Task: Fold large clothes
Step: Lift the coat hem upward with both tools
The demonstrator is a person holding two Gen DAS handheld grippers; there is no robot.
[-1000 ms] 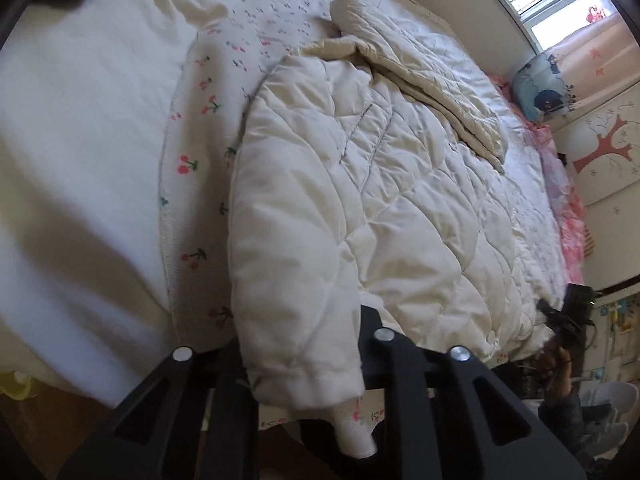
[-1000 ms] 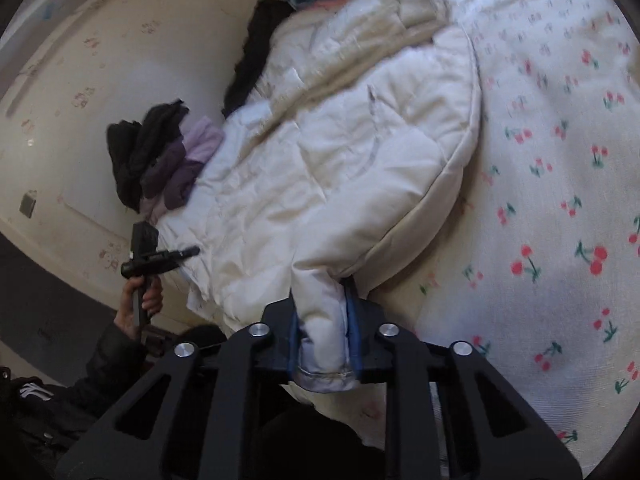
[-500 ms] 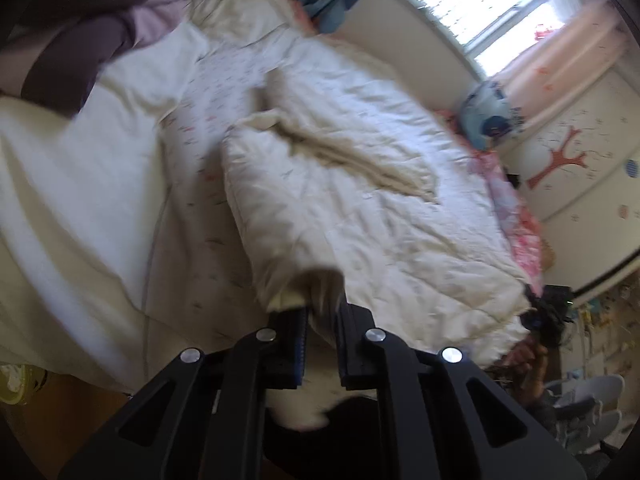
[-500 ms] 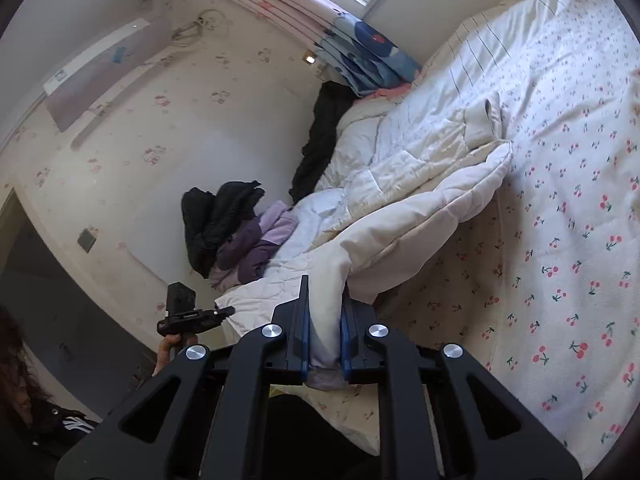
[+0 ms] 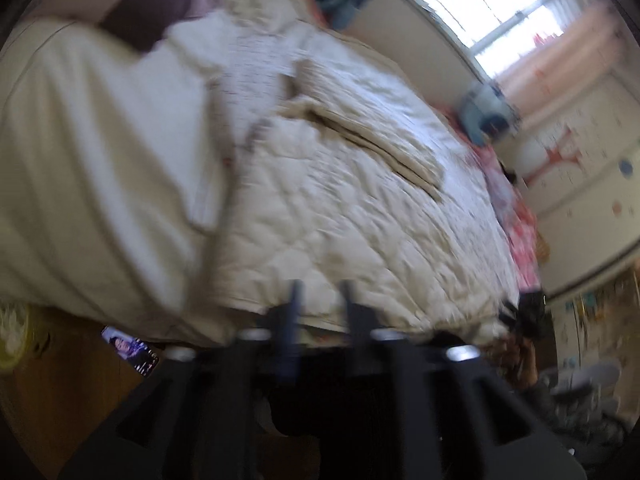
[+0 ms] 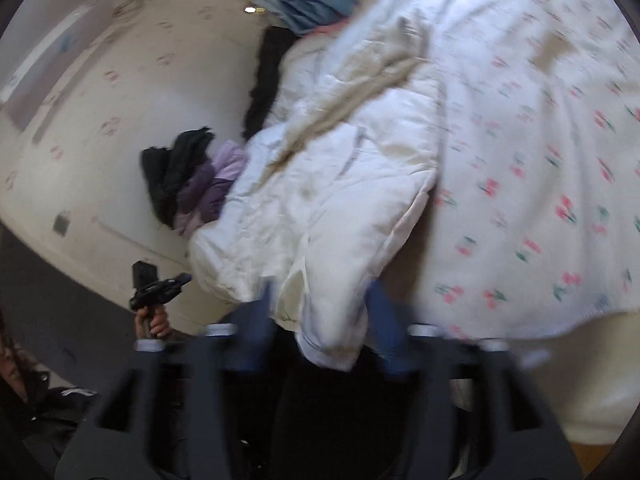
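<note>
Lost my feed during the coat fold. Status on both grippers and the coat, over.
Left gripper opening, nothing between its jaws. Right gripper opening, cuff loose between the pads. Cream quilted coat flat on bed. Dark clothes pile beside it, not obstructing.

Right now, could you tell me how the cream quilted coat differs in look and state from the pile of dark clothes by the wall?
The cream quilted coat is pale and lies spread wide over the bed; the pile of dark clothes is black and purple and sits bunched in a heap. The coat's cuff hangs between the right gripper's opening jaws, while the pile is apart from either gripper. Both look like padded winter garments on the same bed.
</note>
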